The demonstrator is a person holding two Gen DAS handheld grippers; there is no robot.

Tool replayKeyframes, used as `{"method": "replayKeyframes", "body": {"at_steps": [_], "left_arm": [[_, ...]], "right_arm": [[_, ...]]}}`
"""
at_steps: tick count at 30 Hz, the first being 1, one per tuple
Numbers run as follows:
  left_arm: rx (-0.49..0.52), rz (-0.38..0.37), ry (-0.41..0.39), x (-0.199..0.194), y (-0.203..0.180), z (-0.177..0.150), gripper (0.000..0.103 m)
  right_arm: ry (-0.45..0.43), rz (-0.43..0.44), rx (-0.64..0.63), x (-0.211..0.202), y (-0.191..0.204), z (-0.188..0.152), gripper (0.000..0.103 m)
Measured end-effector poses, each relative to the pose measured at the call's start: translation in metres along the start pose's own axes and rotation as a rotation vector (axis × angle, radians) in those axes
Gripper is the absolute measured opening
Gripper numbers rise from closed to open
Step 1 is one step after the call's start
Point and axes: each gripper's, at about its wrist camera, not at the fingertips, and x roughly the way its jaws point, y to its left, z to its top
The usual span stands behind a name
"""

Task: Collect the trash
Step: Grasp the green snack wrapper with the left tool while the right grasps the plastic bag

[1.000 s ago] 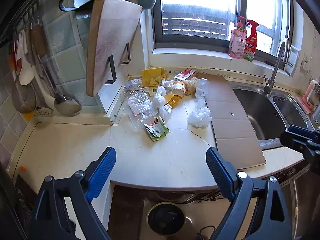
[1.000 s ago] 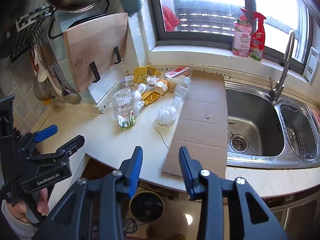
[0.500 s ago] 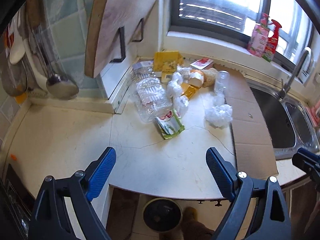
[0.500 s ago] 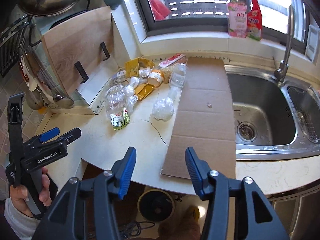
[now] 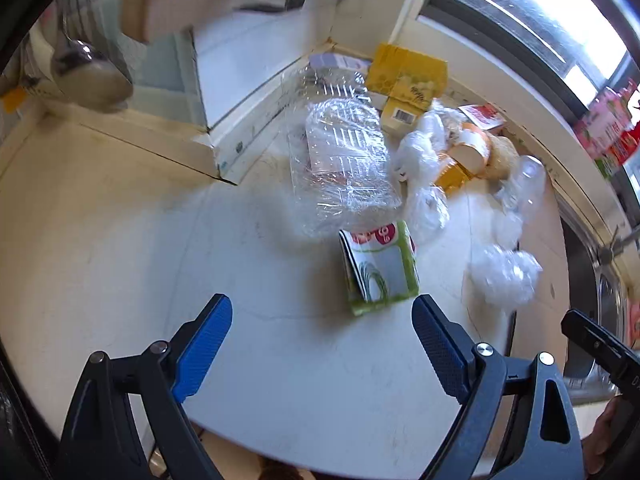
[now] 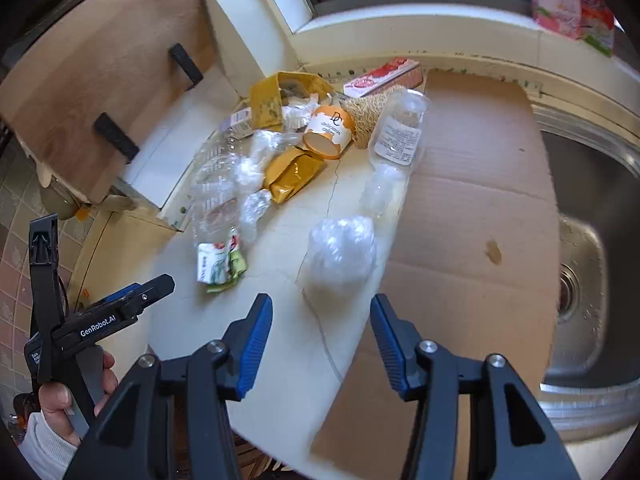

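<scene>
both grippers dropped nearer the trash; left gripper [image 6: 120, 308] reads "genrobot.ai".

Black gripper [image 6: 321, 320] frames, blue ribbed pads [image 6: 256, 340] – silver screws, "GenRobot.AI" lettering, white sleeve [image 6: 44, 454]

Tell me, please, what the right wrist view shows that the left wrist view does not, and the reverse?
Only the right wrist view shows the sink drain, the full cardboard sheet and the hand holding the left gripper. Only the left wrist view shows the hanging ladle. Both show the green and white carton, the crumpled clear bag, the orange cup and the yellow box. Both grippers are open and empty; the right gripper has just been opening.
</scene>
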Motion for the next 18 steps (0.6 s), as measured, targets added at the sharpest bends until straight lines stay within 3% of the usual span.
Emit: {"method": "replayKeyframes", "body": {"at_steps": [3,8,10,11,14,15,16,18], "left_arm": [[-0.034,-0.006,0.023,0.02,-0.004,0.009,0.09],[-0.042,0.007,0.056,0.045,-0.014,0.015,0.077],[-0.044,0.022,0.076,0.056,-0.02,0.014,0.06],[-0.041,0.03,0.076,0.058,-0.021,0.015,0.059],[-0.015,0.065,0.057,0.059,-0.029,0.016,0.04],[-0.013,0.058,0.057,0.06,-0.031,0.017,0.019],[-0.014,0.054,0.06,0.06,-0.032,0.017,0.009],[-0.018,0.047,0.042,0.058,-0.034,0.018,0.006]], "right_arm": [[0.033,0.034,0.011,0.024,-0.013,0.018,0.051],[0.074,0.066,-0.004,0.053,-0.017,0.036,0.051],[0.093,0.083,-0.019,0.063,-0.017,0.038,0.051],[0.101,0.089,-0.025,0.067,-0.017,0.038,0.051],[0.127,0.088,-0.057,0.077,-0.013,0.038,0.051],[0.12,0.083,-0.068,0.078,-0.011,0.037,0.051],[0.115,0.08,-0.079,0.078,-0.011,0.037,0.049],[0.11,0.071,-0.102,0.078,-0.006,0.036,0.044]]}}
